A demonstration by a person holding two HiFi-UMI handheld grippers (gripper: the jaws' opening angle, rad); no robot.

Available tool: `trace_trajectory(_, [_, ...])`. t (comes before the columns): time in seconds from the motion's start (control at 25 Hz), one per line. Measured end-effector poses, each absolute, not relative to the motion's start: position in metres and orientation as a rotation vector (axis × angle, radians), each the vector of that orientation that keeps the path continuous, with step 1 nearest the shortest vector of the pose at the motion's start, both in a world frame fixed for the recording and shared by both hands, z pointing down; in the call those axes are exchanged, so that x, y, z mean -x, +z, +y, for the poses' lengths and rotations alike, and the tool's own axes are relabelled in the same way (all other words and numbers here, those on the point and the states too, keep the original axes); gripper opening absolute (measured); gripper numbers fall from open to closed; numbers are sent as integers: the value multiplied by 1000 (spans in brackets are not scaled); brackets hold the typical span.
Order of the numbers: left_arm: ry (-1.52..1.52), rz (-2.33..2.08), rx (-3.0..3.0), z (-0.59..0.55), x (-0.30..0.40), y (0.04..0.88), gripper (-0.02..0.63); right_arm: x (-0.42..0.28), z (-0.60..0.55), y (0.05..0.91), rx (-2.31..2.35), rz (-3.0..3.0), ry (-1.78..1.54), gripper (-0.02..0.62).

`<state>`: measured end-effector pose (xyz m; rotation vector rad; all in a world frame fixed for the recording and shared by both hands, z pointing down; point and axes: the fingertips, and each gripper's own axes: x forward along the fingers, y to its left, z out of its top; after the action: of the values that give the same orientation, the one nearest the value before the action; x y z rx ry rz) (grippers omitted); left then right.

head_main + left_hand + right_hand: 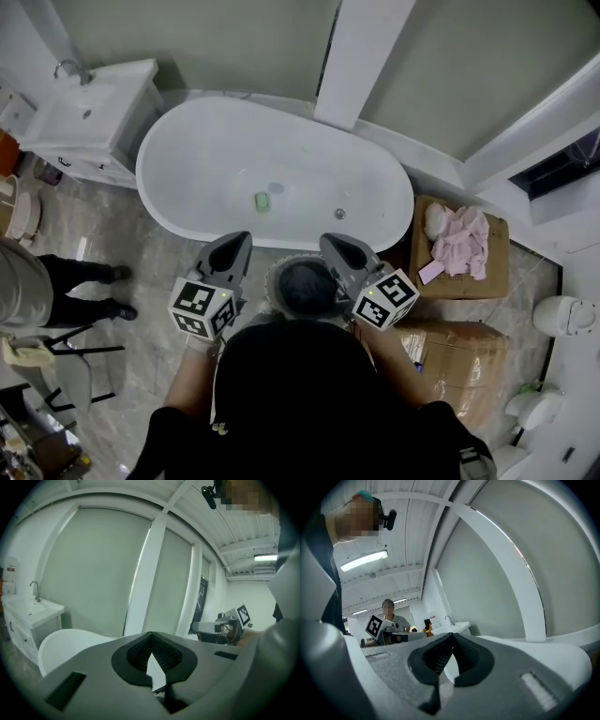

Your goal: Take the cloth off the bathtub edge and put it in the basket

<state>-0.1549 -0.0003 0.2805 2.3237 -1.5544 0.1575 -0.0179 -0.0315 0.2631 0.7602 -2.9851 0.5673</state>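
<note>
While poised short of the bathtub (206, 150), pinched together, empty: left gripper (242, 240), right gripper (329, 243). Basket (305, 289) between both; pink cloth (461, 239) rightward.

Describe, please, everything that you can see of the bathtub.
The bathtub is a white, glossy, oval freestanding tub on the marbled floor, between a white vanity and a cardboard box. A small green item lies on its bottom, and a round drain sits toward its right end. Nothing hangs on the visible rim.

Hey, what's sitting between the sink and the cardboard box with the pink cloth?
The bathtub, a small green thing lying in it. The head view shows this.
</note>
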Motion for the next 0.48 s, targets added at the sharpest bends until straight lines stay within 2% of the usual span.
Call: trace_trajectory(0.48, [148, -1551, -2312, 4, 153, 282, 14, 18, -26, 267, -750, -2981, 591, -5])
